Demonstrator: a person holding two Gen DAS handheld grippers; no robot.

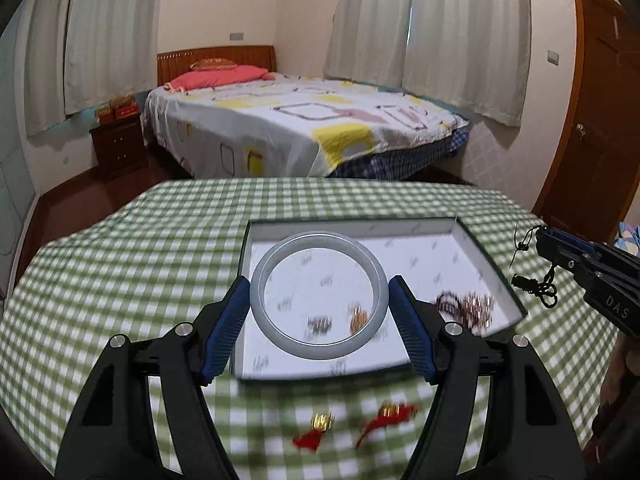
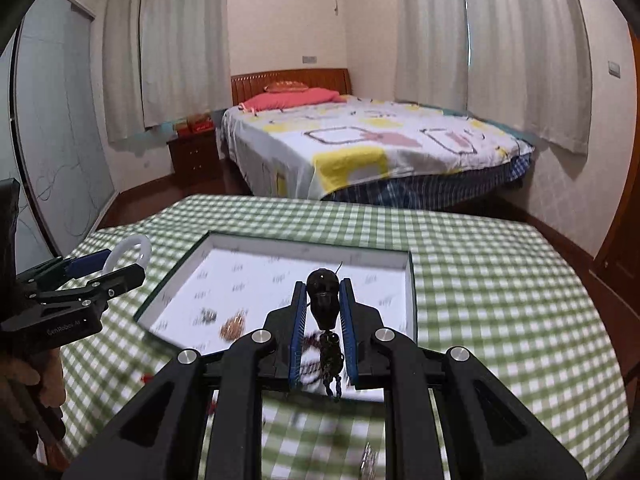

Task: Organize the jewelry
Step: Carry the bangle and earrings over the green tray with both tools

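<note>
Beneath both grippers spread a green-and-white checked tablecloth (image 1: 120, 264), and on it lay one shallow white cardboard box tray with a dark rim (image 1: 472, 248), its lining printed with a repeated small logo too blurred to read. White lettering "DAS" showed on the side of the right gripper (image 1: 538, 236) in the left wrist view; the body of the left gripper (image 2: 116, 258) carried a small line of print that seemed to begin "Gen", the rest illegible.

That left gripper reached forward over the near edge of the tray, its two blue-padded fingers (image 1: 224, 320) clenched on either side of one pale grey-white translucent bangle (image 1: 280, 344), held level above the tray floor. Ahead of the right gripper's camera, its own fingers were pinched on one glossy black carved bead pendant (image 2: 324, 300), with a dark cord of small beads (image 2: 332, 360) hanging below between them, above the tray's near right part.

Inside the tray, under the bangle, lay two small blurred ornaments (image 1: 320, 323), and nearer the right gripper a tangle of dark-and-gold beads (image 1: 468, 306). Just short of the tray, below the left gripper, lay two gold charms with red tassels (image 1: 384, 420).
</note>
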